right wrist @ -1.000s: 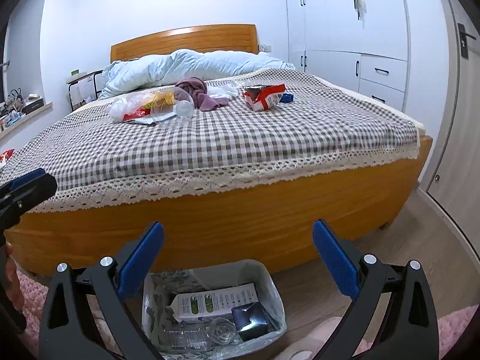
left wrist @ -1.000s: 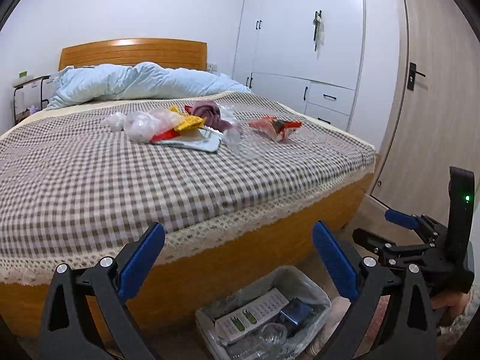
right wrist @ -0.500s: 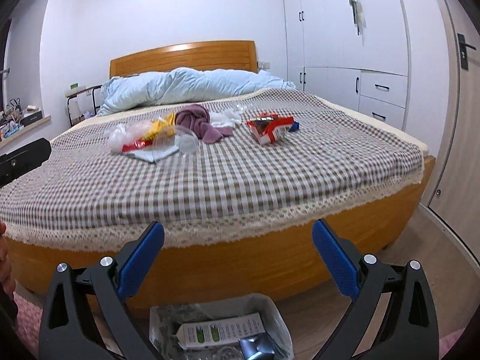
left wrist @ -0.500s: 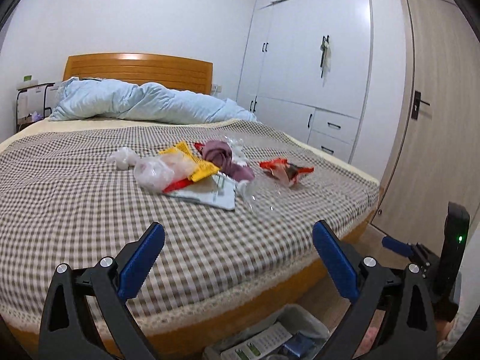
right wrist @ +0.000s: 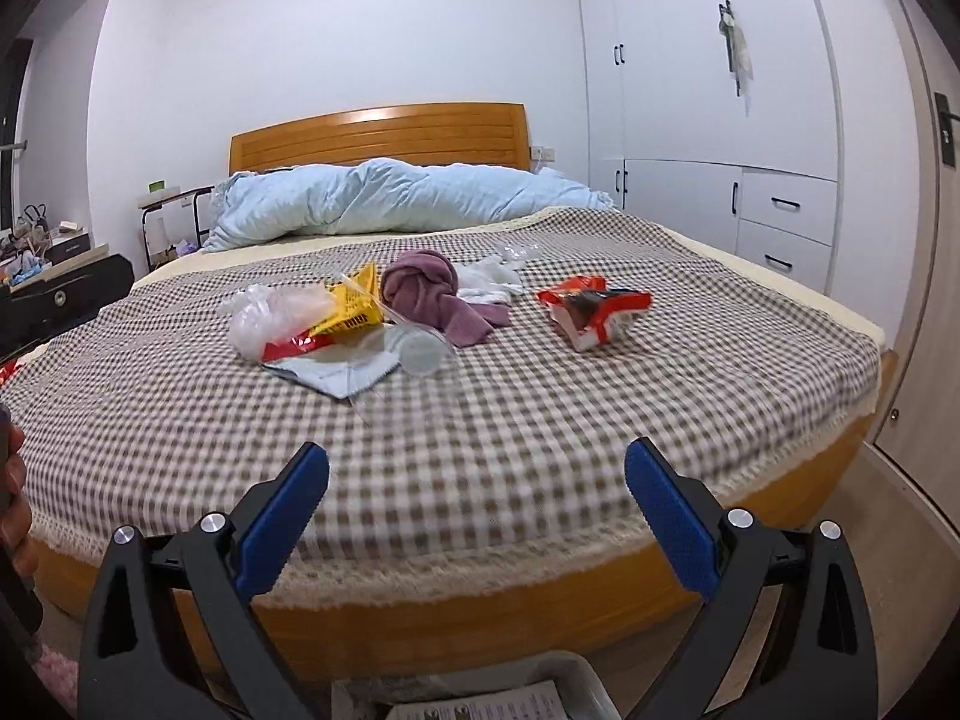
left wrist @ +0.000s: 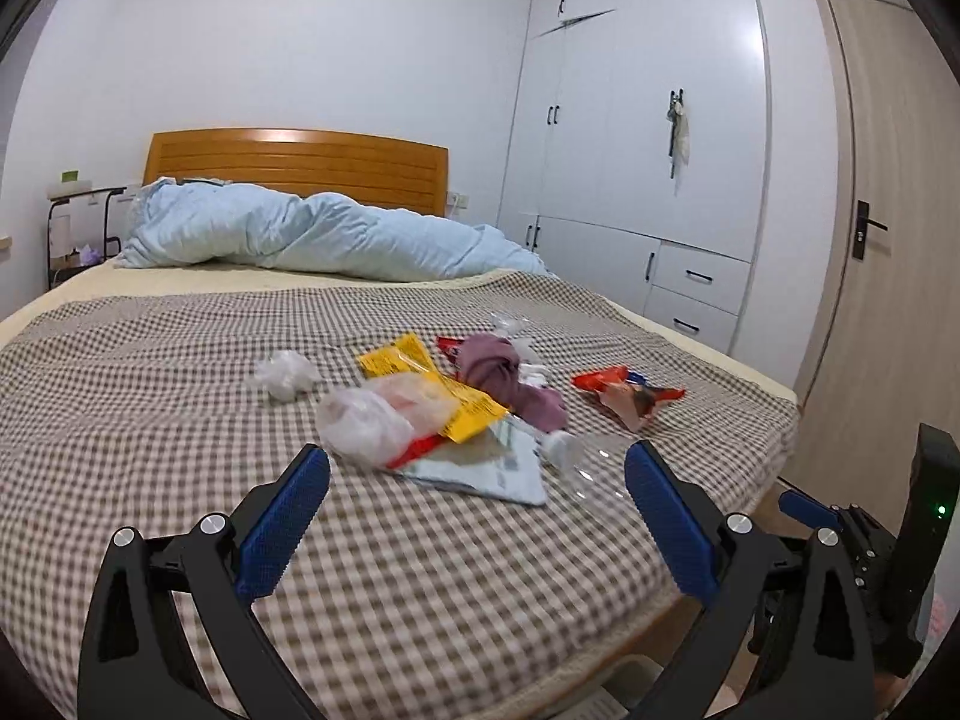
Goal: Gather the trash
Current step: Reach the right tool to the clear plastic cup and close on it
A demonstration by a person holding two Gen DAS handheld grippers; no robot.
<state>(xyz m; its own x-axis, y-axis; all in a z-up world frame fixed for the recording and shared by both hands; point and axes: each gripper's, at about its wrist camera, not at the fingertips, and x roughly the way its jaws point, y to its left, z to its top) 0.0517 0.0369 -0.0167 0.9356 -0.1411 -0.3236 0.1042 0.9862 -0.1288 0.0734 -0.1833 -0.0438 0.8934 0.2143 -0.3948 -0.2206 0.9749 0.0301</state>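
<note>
Trash lies in a loose pile on the checked bedspread: a clear plastic bag, a yellow wrapper, a pale blue-white flat package, a clear plastic bottle, a crumpled white tissue and a red snack bag. A purple cloth sits among them. My left gripper hangs open over the bed, just short of the pile. My right gripper is open too, above the bed's foot edge, farther from the red snack bag. The bin's rim shows below.
A light blue duvet is bunched by the wooden headboard. White wardrobes and a door stand on the right. A small bedside rack is at the far left. A hand shows at the left edge.
Both grippers rose and moved forward from above the floor bin toward the bed. The bin has dropped almost out of view; the trash pile looms closer. Both stayed open.
</note>
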